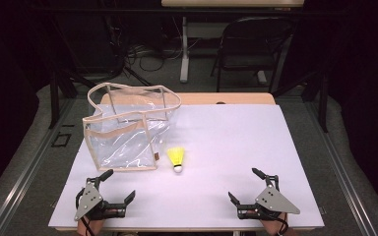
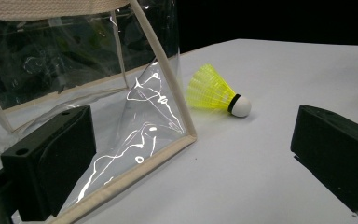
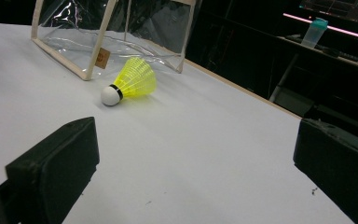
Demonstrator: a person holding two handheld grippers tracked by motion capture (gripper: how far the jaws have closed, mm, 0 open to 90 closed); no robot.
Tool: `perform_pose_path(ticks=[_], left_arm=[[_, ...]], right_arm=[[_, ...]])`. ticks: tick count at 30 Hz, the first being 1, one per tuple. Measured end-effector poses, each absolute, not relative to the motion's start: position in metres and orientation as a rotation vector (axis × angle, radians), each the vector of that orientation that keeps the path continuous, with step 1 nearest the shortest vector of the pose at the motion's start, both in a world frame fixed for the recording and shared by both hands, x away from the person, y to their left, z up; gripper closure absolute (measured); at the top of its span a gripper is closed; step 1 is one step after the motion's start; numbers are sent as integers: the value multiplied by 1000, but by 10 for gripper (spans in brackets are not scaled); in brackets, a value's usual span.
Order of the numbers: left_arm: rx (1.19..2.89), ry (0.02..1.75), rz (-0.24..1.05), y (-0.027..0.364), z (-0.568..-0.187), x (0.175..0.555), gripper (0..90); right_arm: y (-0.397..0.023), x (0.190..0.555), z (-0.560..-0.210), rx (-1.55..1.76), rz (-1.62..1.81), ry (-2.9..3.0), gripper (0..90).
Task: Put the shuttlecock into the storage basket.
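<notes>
A yellow shuttlecock [image 1: 176, 158] with a white cork lies on its side on the white table [image 1: 236, 142], just right of a clear plastic bag [image 1: 128, 127] with beige trim that stands open at the left. The left gripper view has the shuttlecock [image 2: 216, 93] beyond the bag's corner [image 2: 186, 133]. The right gripper view has the shuttlecock [image 3: 129, 82] ahead and to the left, in front of the bag [image 3: 112, 28]. My left gripper [image 1: 120, 186] rests near the front left edge, jaws wide apart and empty. My right gripper [image 1: 243, 184] rests near the front right edge, likewise open and empty.
A black folding chair [image 1: 248, 46] and a table leg [image 1: 184, 49] stand beyond the far edge. A teal-lidded bottle [image 3: 316, 31] sits on a dark bench off to the right. Dark floor with rails surrounds the table.
</notes>
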State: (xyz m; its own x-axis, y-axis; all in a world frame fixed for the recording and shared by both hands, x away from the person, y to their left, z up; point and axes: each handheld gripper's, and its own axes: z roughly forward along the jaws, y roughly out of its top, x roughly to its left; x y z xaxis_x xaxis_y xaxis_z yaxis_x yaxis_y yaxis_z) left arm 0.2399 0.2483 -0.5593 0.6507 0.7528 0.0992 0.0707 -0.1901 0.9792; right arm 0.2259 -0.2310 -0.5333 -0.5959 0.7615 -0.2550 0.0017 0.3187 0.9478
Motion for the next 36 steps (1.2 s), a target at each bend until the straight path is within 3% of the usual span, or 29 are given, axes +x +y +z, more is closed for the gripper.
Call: perform_pose_path(ticks=[36], left_arm=[[1677,681,708,248,-560,241,0]], right_arm=[[-218,234,-536,718,1321,1940,0]])
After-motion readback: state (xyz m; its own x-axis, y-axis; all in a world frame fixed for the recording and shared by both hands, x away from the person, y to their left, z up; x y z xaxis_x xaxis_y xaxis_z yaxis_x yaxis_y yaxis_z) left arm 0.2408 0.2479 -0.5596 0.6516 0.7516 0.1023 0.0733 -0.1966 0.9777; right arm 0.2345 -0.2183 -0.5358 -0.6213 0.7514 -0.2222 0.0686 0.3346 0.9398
